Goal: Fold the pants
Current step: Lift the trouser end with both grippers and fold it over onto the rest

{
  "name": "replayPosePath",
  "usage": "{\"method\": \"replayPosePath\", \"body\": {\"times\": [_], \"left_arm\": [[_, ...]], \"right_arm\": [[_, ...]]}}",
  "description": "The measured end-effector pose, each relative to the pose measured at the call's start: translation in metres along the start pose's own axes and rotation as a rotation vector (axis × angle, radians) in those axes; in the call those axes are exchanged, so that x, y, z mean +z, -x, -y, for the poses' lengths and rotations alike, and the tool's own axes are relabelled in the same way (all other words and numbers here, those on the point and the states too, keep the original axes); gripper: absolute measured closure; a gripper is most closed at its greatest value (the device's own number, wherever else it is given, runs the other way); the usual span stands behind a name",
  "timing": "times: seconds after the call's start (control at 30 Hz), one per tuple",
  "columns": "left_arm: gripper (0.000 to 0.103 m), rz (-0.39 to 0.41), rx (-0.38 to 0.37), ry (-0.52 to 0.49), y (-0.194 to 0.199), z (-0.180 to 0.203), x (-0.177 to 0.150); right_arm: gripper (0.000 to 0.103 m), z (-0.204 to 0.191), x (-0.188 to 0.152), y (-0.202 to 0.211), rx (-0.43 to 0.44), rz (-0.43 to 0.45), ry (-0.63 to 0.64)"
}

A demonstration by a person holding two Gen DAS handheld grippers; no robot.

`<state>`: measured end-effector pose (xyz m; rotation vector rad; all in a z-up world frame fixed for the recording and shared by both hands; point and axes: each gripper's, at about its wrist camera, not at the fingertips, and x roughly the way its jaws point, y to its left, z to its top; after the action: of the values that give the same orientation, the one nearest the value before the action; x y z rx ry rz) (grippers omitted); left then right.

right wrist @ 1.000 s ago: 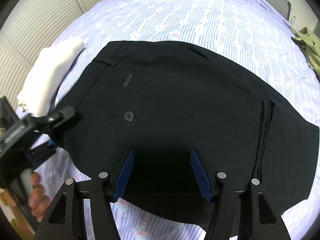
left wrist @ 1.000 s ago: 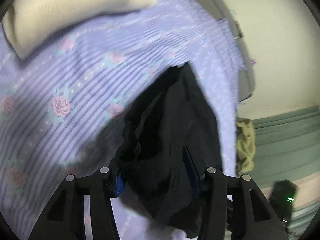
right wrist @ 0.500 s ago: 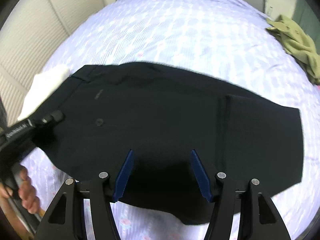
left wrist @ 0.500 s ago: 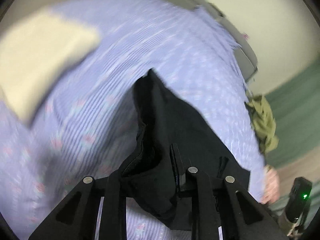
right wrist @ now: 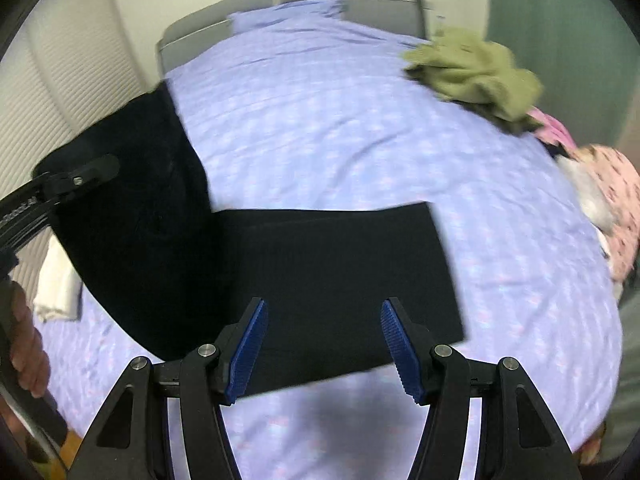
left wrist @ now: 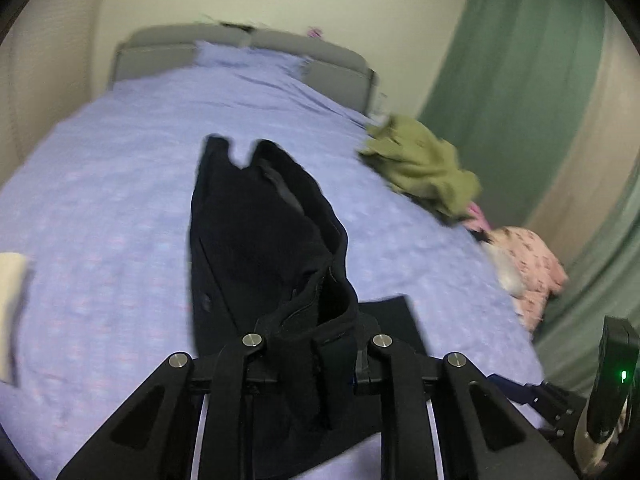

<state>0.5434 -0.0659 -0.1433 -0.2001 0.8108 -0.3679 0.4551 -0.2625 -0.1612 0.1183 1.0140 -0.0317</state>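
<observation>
1. The bunched black fabric pants (left wrist: 264, 240) are covering the fingertips of the left black two-finger gripper (left wrist: 316, 356), so its pads are not showing.
2. Motion blur is smearing the lilac flower-print bedsheet (left wrist: 120, 208) and the crumpled olive-green garment (left wrist: 424, 164), making the print unreadable.
3. The left edge is cutting off the folded cream cloth (left wrist: 12, 304).
4. The right edge is cutting off the pink patterned garment (right wrist: 616, 208).
5. The left edge is cropping the person's hand (right wrist: 24, 344).

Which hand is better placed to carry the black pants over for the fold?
Left. The left gripper is already clamped on the raised black pants, while the right gripper hangs open above them, holding nothing.
</observation>
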Motion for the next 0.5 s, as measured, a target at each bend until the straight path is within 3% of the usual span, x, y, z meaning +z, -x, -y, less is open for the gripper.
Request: {"method": "replayPosePath", "body": {"times": [0.17,0.33,0.5], "left_arm": [[0.085,-0.143,-0.046,-0.012,-0.072,0.072,-0.011],[0.086,-0.351,-0.045,-0.045,-0.157,0.122,-0.055],[0.084,-0.432,-0.043,-0.109,-0.182,0.155,-0.089]], "right_arm": [[0.042,0.072,-0.012,0.005,-0.054,-0.007,-0.106],[0.042,0.126,-0.029,0.007,-0.091,-0.017,-0.211],[0.042,0.163,-0.047,-0.002,-0.124,-0.061,-0.267]]}}
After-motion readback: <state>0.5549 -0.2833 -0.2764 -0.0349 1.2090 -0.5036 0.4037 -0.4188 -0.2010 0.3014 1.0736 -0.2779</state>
